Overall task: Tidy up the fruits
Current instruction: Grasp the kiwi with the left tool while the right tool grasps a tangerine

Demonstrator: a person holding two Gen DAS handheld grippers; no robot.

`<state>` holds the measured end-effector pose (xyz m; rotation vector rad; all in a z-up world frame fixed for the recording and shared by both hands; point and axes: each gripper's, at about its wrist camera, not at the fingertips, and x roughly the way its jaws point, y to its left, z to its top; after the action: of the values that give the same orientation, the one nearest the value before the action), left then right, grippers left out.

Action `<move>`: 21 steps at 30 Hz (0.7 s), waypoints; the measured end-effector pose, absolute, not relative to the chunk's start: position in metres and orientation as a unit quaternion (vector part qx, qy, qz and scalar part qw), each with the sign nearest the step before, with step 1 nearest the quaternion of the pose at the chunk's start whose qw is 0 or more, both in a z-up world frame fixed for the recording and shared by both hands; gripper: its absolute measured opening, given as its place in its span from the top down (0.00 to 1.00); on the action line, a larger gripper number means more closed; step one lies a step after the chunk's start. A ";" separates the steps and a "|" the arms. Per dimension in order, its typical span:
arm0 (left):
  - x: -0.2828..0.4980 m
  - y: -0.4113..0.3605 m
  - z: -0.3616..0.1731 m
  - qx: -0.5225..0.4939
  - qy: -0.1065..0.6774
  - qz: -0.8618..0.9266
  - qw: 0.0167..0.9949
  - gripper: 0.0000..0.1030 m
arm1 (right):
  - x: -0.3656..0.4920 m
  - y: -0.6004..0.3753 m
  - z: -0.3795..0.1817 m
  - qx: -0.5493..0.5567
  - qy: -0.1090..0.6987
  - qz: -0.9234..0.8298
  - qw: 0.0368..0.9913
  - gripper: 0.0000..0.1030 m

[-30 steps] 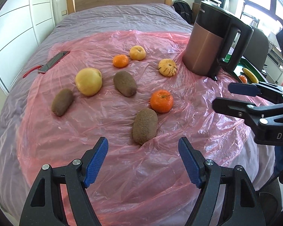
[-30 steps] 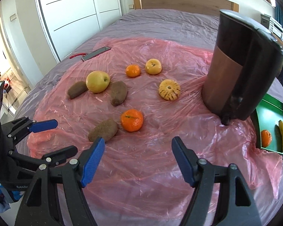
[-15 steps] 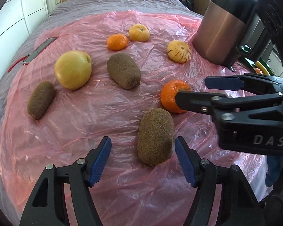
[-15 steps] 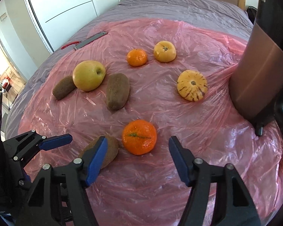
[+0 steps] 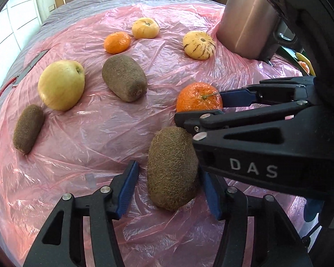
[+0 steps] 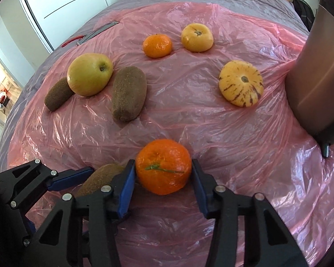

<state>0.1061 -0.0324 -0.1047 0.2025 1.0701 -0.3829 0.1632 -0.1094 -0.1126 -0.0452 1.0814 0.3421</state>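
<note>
Fruits lie on a pink plastic sheet [image 5: 95, 133] over a bed. My left gripper [image 5: 169, 184] is open around a brown kiwi [image 5: 172, 169]; its right pad touches the kiwi and a gap shows on the left. My right gripper [image 6: 163, 180] has both blue pads against a tangerine [image 6: 163, 166] that rests on the sheet. The tangerine also shows in the left wrist view [image 5: 198, 96]. Further off lie two more kiwis [image 5: 124, 77] [image 5: 27, 128], a yellow apple [image 5: 61, 84], a second tangerine [image 5: 117, 42], a yellow-orange fruit [image 5: 145, 27] and a striped yellow fruit [image 5: 199, 44].
A copper-coloured kettle [image 5: 249, 22] stands at the right on the sheet. A knife with a red handle [image 6: 93, 32] lies at the sheet's far left edge. A green tray's edge with a banana [image 5: 301, 57] shows behind the kettle.
Both grippers moved forward and down. The left one now straddles the near kiwi, and the right one narrowed until both pads touch the near tangerine.
</note>
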 end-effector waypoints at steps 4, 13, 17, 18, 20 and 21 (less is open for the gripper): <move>0.105 -0.035 -0.105 0.098 0.506 -0.186 0.836 0.66 | 0.163 -0.111 -0.110 -0.016 0.512 0.167 0.842 0.81; 0.106 -0.027 -0.099 0.062 0.514 -0.185 0.835 0.67 | 0.148 -0.125 -0.089 -0.007 0.494 0.176 0.851 0.81; 0.104 -0.024 -0.095 0.052 0.514 -0.179 0.837 0.67 | 0.137 -0.137 -0.076 -0.001 0.483 0.174 0.858 0.81; 0.102 -0.024 -0.094 0.050 0.513 -0.177 0.839 0.67 | 0.135 -0.140 -0.073 0.001 0.481 0.174 0.859 0.81; 0.100 -0.022 -0.089 0.042 0.512 -0.175 0.840 0.67 | 0.128 -0.147 -0.067 0.003 0.477 0.173 0.862 0.81; 0.098 -0.021 -0.087 0.039 0.510 -0.175 0.841 0.67 | 0.126 -0.150 -0.065 0.004 0.475 0.173 0.863 0.81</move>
<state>0.0981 -0.0213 -0.0873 0.0824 1.0786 -0.3698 0.1265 -0.1499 -0.0646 0.0074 0.9959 0.3617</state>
